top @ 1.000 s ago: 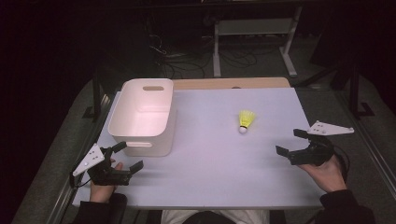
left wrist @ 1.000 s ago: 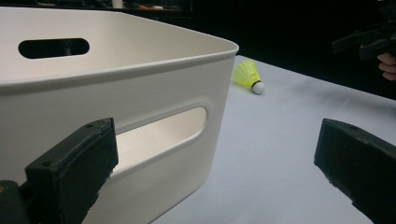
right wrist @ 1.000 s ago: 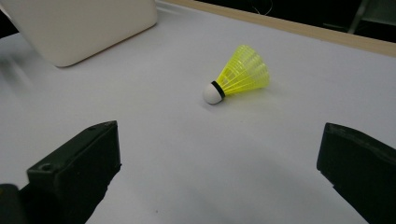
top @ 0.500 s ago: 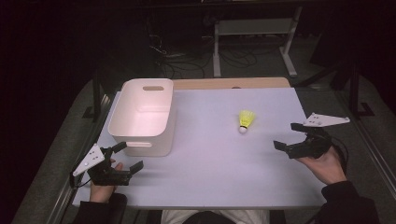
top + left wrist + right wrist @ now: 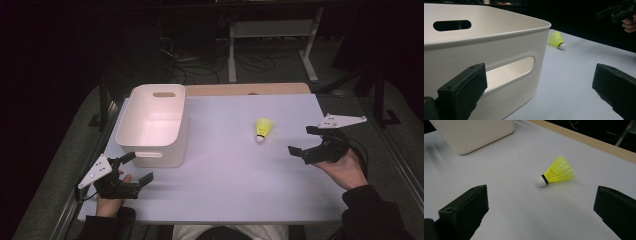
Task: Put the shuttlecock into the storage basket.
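A yellow shuttlecock point(image 5: 263, 129) with a white cork lies on its side on the pale table point(image 5: 225, 170), right of centre. My right gripper point(image 5: 301, 139) hovers open just right of it, jaws facing it, with nothing between them. In the right gripper view the shuttlecock point(image 5: 556, 173) lies a short way ahead of the right gripper point(image 5: 541, 212), cork toward me. My left gripper point(image 5: 139, 167) rests open at the front left, just before the white bin point(image 5: 131, 120). The left gripper view has the bin's handle wall point(image 5: 499, 50) close to the left gripper point(image 5: 539, 92), and the shuttlecock point(image 5: 556, 40) far off.
The bin's hollow holds nothing. A wooden strip point(image 5: 250, 89) borders the table's far edge, and a metal stand point(image 5: 270, 30) and cables sit on the dark floor beyond. The other hand's gripper point(image 5: 619, 11) appears at the top right of the left gripper view.
My right gripper has moved forward and left, closer to the shuttlecock. The left gripper and the shuttlecock have stayed put.
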Tool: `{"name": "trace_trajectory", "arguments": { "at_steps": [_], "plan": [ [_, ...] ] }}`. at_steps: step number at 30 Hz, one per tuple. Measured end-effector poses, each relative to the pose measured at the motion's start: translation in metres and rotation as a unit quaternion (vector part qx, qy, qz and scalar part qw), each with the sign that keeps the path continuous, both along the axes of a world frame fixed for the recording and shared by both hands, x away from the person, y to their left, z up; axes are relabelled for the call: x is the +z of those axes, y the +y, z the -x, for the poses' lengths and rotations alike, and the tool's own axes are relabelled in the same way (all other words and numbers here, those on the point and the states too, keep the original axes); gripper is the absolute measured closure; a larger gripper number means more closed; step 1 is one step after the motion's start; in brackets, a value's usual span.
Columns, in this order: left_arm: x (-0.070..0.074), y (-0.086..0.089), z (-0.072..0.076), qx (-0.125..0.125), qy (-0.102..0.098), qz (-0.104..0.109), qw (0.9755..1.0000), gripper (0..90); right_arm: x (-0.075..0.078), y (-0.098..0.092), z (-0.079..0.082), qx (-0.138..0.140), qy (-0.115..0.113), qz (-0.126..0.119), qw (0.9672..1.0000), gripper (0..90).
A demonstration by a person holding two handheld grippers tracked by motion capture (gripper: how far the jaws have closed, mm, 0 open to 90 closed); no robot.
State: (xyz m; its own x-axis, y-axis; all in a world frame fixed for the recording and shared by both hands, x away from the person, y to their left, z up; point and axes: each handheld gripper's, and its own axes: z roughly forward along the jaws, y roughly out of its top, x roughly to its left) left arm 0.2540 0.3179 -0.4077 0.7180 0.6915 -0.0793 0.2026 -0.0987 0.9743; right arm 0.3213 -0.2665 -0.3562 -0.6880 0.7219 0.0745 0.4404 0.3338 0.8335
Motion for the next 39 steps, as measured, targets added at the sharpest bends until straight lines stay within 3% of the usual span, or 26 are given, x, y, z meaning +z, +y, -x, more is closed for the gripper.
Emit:
{"name": "trace_trajectory", "arguments": {
  "at_steps": [17, 39],
  "plan": [
    [0.0, 0.0, 0.0, 0.0, 0.0, 0.0, 1.0, 0.0, 0.008, 0.005, -0.011, 0.008, 0.004, 0.011, 0.9999, 0.0],
    [0.0, 0.0, 0.0, -0.002, 0.001, -0.002, 1.0, 0.0, 0.017, 0.021, -0.037, 0.029, 0.011, 0.019, 0.9993, 0.0]
  ]
}}
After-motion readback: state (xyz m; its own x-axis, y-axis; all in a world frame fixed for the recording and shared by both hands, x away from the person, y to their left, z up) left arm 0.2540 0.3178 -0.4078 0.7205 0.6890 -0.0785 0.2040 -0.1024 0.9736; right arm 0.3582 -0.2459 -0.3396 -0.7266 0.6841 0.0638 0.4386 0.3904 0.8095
